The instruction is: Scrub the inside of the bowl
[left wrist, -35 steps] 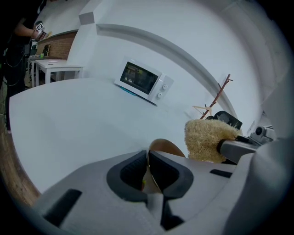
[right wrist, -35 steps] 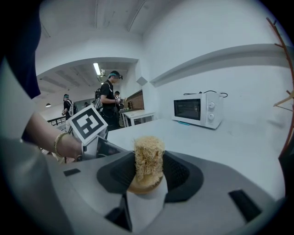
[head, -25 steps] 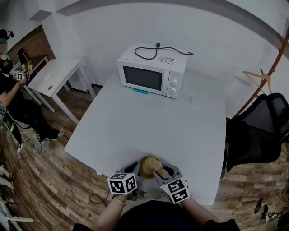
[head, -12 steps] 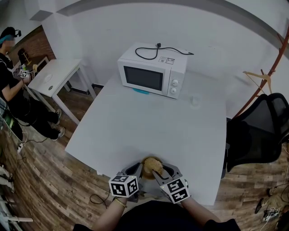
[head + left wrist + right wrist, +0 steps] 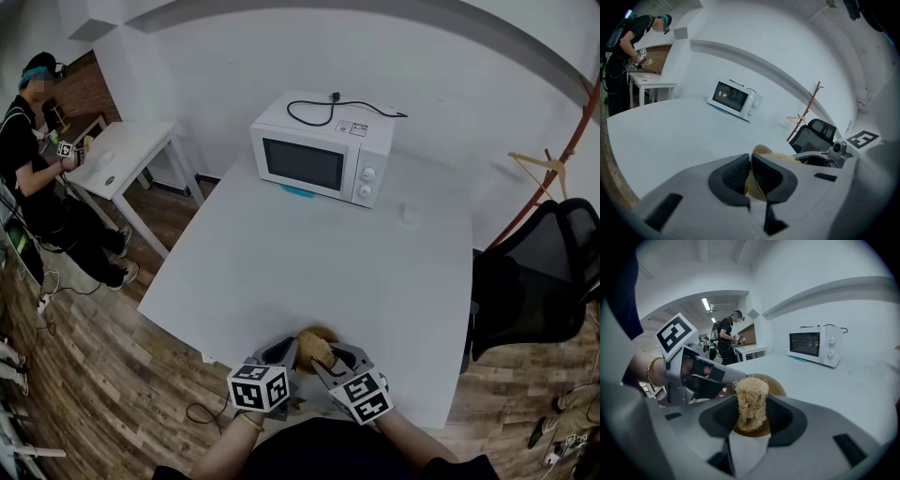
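A tan bowl [image 5: 322, 336] sits at the near edge of the white table [image 5: 309, 262], between my two grippers. My left gripper [image 5: 751, 171] is shut on the bowl's rim [image 5: 760, 151], with the thin wall pinched between its pads. My right gripper [image 5: 751, 414] is shut on a tan fibrous scrubber [image 5: 751, 399], which hangs over the inside of the bowl [image 5: 776, 386]. In the head view the left gripper [image 5: 284, 356] and right gripper [image 5: 326, 362] meet at the bowl. The bowl's bottom is hidden.
A white microwave [image 5: 321, 147] with a black cable on top stands at the table's far side, with a small clear object [image 5: 409, 214] to its right. A black chair [image 5: 534, 272] is at the right. A person [image 5: 37, 141] stands by a side table [image 5: 122, 155] at the left.
Both grippers and the bowl have hardly moved. The person at the far left has straightened up beside the side table, and the head view has shifted a little.
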### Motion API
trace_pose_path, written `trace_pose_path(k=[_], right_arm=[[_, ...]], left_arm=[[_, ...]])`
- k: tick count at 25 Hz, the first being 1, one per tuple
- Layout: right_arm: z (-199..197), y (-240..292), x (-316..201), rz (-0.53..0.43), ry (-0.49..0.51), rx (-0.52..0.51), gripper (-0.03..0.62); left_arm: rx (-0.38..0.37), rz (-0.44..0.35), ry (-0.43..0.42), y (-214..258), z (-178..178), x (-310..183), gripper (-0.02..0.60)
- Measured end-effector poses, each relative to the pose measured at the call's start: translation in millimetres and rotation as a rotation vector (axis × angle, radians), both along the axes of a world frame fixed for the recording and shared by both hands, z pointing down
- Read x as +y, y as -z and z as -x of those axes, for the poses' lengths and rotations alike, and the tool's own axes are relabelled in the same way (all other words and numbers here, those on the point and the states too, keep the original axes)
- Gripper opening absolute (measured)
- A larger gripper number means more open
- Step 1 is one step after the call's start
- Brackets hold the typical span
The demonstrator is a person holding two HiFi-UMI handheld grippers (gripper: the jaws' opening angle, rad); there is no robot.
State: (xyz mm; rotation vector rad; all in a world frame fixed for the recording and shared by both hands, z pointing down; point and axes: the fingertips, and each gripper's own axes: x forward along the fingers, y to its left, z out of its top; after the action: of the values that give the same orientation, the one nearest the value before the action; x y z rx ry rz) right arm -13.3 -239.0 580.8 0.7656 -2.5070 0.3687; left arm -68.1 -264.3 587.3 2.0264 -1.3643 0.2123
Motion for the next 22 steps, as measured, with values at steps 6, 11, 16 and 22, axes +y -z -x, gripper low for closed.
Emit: trace_pose_path(k=[6,11,16,22], right_arm=[[1,-2,6,0.016,0.025,-0.003,0.166],[0,-5,12,0.008,0.067,0.027,0.166],[-11,-10,9,0.019,0.039,0.053,0.166],[-23,-13,-1,0.028,-0.025,0.074,0.166]], left_arm=[[-0.011,-0.019,0.020,1,2,-2,0.032],[-0.012,-0.025,0.013,2,1,-4,0.032],[-0.002,-0.027,0.011,3,-2,0,0.032],[-0.001,-0.026,0.012,2,-2,2,0.032]])
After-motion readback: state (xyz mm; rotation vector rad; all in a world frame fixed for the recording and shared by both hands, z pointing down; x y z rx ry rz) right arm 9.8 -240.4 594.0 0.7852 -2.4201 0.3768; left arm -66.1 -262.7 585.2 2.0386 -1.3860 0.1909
